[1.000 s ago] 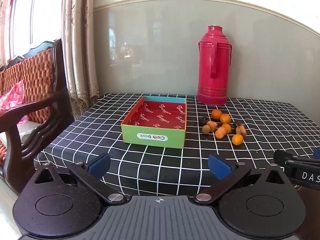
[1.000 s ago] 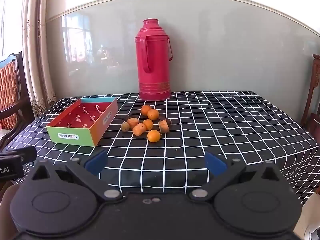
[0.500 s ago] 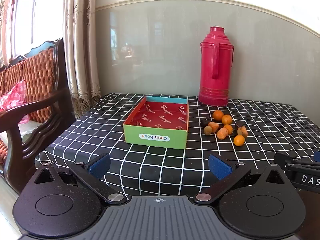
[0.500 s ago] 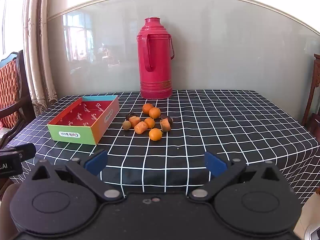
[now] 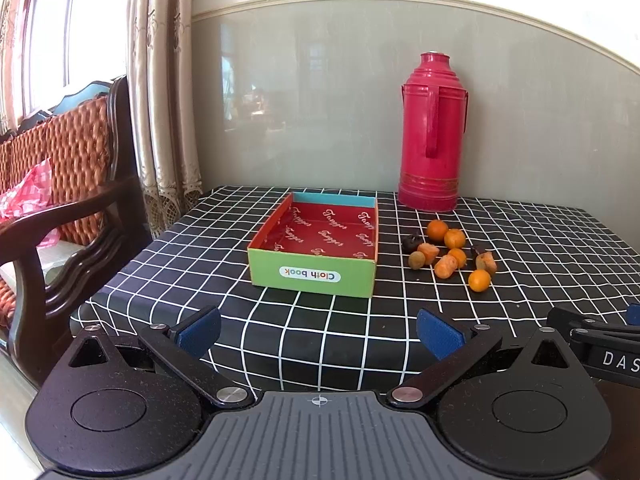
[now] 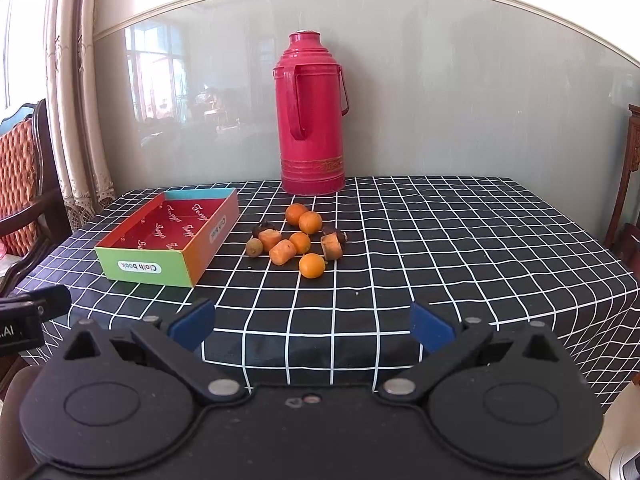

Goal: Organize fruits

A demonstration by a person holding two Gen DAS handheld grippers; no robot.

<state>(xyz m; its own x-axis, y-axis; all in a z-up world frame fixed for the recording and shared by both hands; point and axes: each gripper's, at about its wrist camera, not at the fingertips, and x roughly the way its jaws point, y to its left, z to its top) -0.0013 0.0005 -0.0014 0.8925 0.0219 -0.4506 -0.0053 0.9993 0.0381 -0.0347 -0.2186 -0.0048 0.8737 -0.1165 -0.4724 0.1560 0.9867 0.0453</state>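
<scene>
A cluster of small fruits (image 5: 450, 254) lies on the black checked tablecloth, also in the right wrist view (image 6: 298, 240): several round oranges, orange chunks, a small green-brown one and dark pieces. An open box (image 5: 316, 248) with a green front and red inside stands left of them, and shows in the right wrist view (image 6: 168, 240) too; nothing lies in it. My left gripper (image 5: 318, 332) is open and empty at the table's front edge, before the box. My right gripper (image 6: 310, 326) is open and empty at the front edge, before the fruits.
A tall red thermos (image 5: 432, 136) stands at the back by the wall, also seen in the right wrist view (image 6: 312, 116). A wooden chair with orange cushions (image 5: 60, 184) is left of the table. Another wooden chair (image 6: 628, 184) is at the right.
Both grippers have drifted slightly back and up from the table; the box and fruits appear a little farther away. Jaws stay open. Nothing on the table has moved.
</scene>
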